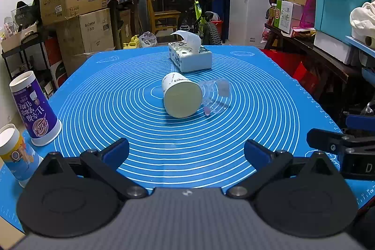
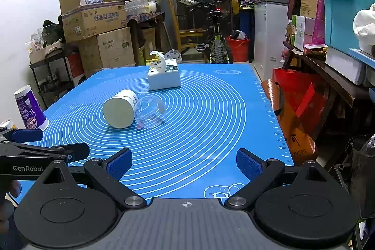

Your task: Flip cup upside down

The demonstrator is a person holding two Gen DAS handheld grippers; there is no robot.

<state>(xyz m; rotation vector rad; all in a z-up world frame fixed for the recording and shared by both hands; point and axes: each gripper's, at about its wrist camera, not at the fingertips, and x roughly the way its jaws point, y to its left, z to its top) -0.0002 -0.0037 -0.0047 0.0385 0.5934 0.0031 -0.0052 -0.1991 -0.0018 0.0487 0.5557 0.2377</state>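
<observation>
Two cups lie on their sides touching mid-mat: a white paper cup with a cream base facing the cameras, and a clear plastic cup on its right. Which one is the target I can't tell. Left gripper and right gripper both gape wide, holding nothing, well short of the cups. My call: approach from the outer side, pinch the wall mid-body, lift clear of the neighbour, rotate rim-down onto the blue ringed silicone mat. Squeeze lightly; thin walls likely crush.

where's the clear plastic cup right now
In both wrist views the clear plastic cup lies on its side mid-mat, against the white paper cup, tissue box behind.
</observation>
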